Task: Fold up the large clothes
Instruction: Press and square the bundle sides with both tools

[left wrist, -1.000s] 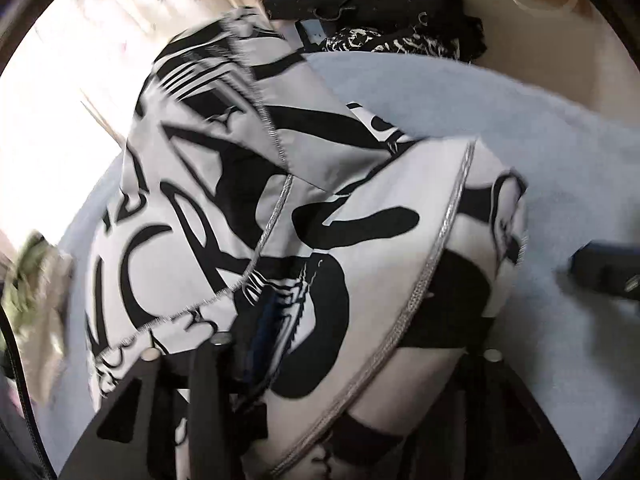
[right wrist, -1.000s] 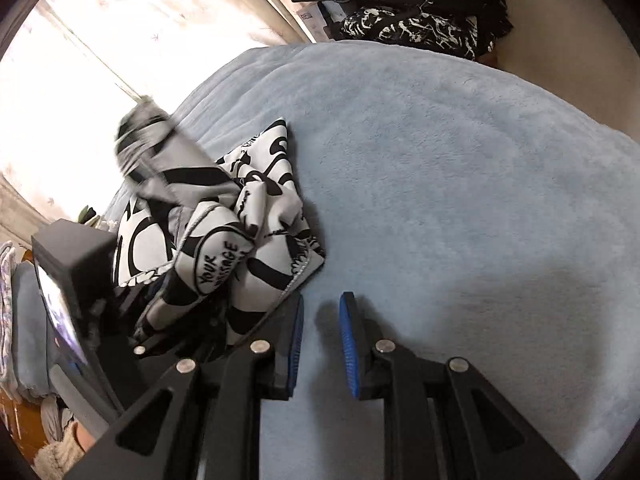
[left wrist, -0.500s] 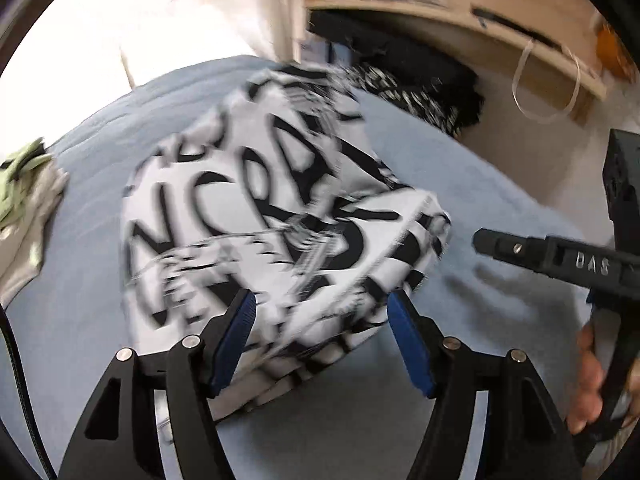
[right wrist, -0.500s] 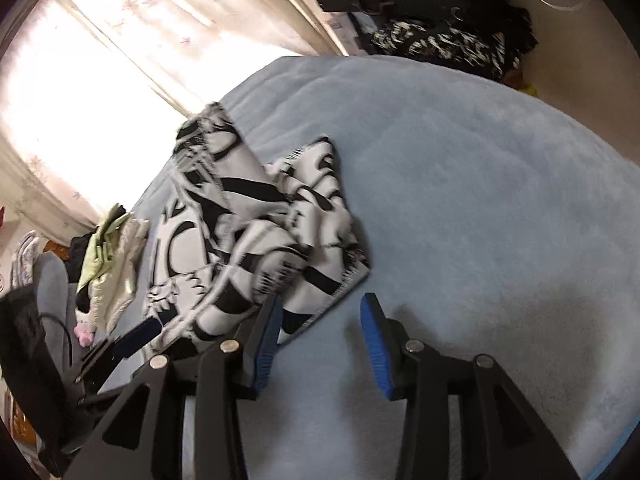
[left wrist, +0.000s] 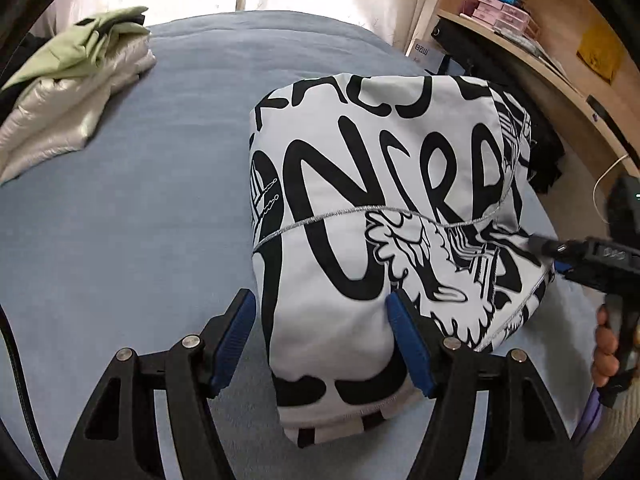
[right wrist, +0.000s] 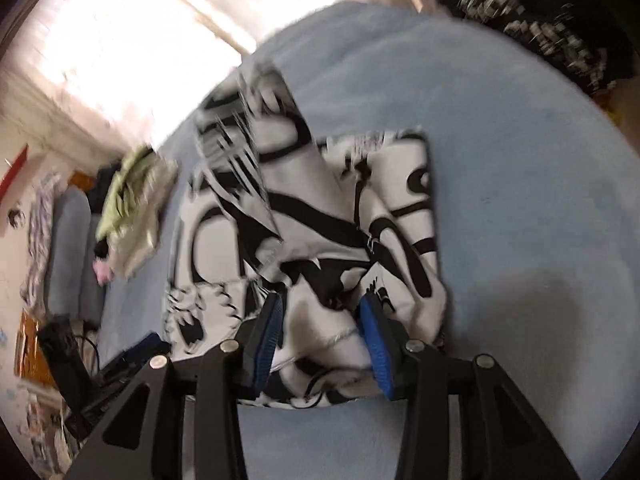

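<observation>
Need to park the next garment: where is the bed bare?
Bare blue bed cover between the green-and-silver pile and the printed garment; more beyond the garment in the right view. Crowded where the right gripper reaches in.

Large black hand-drawn letters are being displayed across the white garment; "NCR" is being read in the big middle row, while the smaller row above is being cut by the fold; embossed marks on the right gripper are being blurred beyond reading.
</observation>
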`<state>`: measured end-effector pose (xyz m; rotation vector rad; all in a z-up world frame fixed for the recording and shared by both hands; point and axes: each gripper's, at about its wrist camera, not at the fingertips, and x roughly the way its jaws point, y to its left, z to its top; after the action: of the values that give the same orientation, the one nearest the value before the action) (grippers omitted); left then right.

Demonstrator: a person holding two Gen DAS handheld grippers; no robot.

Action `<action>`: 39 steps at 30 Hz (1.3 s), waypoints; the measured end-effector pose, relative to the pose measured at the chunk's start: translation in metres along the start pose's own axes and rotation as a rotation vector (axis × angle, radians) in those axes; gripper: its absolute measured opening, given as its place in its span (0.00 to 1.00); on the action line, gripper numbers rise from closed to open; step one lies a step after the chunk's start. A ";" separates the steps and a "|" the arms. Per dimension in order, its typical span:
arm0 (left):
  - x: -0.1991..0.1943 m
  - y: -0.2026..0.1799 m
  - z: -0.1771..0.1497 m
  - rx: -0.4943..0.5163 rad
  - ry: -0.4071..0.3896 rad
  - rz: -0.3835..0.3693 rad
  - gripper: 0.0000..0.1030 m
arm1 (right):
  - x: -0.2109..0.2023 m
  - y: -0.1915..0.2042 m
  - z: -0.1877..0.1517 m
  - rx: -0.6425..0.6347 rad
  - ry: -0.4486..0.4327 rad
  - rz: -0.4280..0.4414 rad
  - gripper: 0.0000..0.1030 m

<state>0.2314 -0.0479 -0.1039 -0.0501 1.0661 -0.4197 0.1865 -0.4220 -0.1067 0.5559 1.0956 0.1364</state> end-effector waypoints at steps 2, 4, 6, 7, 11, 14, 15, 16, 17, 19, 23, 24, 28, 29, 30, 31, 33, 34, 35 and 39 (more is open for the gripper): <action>0.009 0.002 0.003 -0.008 0.004 -0.006 0.66 | 0.018 0.000 0.006 -0.016 0.054 0.003 0.40; 0.017 0.001 0.006 -0.016 0.012 -0.012 0.66 | 0.028 -0.001 0.009 -0.011 0.070 -0.003 0.39; 0.027 -0.002 0.011 -0.023 0.018 -0.013 0.67 | 0.030 0.001 0.010 -0.019 0.048 -0.002 0.24; 0.028 -0.003 0.014 -0.023 0.018 -0.011 0.67 | 0.026 0.004 0.009 -0.026 0.028 -0.003 0.21; 0.023 -0.014 0.015 0.037 -0.017 0.018 0.67 | -0.027 0.019 -0.007 -0.078 -0.171 0.039 0.15; 0.024 -0.022 0.010 0.075 -0.038 0.038 0.67 | -0.045 0.020 -0.031 -0.109 -0.251 0.017 0.15; 0.028 -0.024 0.009 0.086 -0.035 0.057 0.67 | -0.033 0.015 -0.037 -0.109 -0.226 -0.034 0.15; 0.031 -0.024 0.008 0.094 -0.031 0.073 0.67 | -0.020 0.007 -0.040 -0.091 -0.189 -0.060 0.15; 0.035 -0.027 0.007 0.115 -0.037 0.094 0.67 | -0.003 -0.004 -0.044 -0.055 -0.144 -0.076 0.15; 0.035 -0.034 0.004 0.174 -0.075 0.155 0.68 | 0.006 -0.019 -0.049 -0.012 -0.161 -0.052 0.15; 0.025 -0.041 0.008 0.247 -0.096 0.205 0.66 | -0.007 -0.019 -0.041 0.057 -0.140 -0.006 0.19; 0.021 -0.042 0.010 0.251 -0.090 0.186 0.66 | -0.013 -0.017 -0.037 0.062 -0.131 -0.008 0.20; 0.005 -0.038 0.024 0.212 -0.080 0.064 0.67 | -0.043 -0.017 -0.018 0.053 -0.209 0.006 0.47; 0.004 -0.035 0.030 0.199 -0.082 0.053 0.68 | -0.046 -0.018 -0.011 0.055 -0.235 -0.007 0.62; 0.004 -0.030 0.038 0.175 -0.079 0.044 0.68 | -0.048 -0.020 -0.002 0.060 -0.262 -0.026 0.66; 0.005 -0.023 0.046 0.141 -0.073 0.035 0.68 | -0.046 -0.023 0.008 0.066 -0.275 -0.031 0.69; 0.010 -0.010 0.061 0.078 -0.052 0.003 0.68 | -0.031 -0.027 0.027 0.090 -0.248 -0.008 0.69; 0.014 -0.003 0.068 0.042 -0.040 -0.018 0.68 | -0.023 -0.031 0.036 0.110 -0.230 -0.003 0.69; 0.019 0.005 0.075 0.008 -0.032 -0.027 0.68 | -0.012 -0.034 0.047 0.130 -0.210 0.000 0.69; 0.042 0.023 0.093 -0.061 0.013 -0.025 0.68 | 0.026 -0.044 0.080 0.166 -0.156 -0.003 0.69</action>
<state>0.3356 -0.0563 -0.0996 -0.1154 1.0922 -0.4101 0.2613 -0.4784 -0.1220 0.7019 0.9610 -0.0009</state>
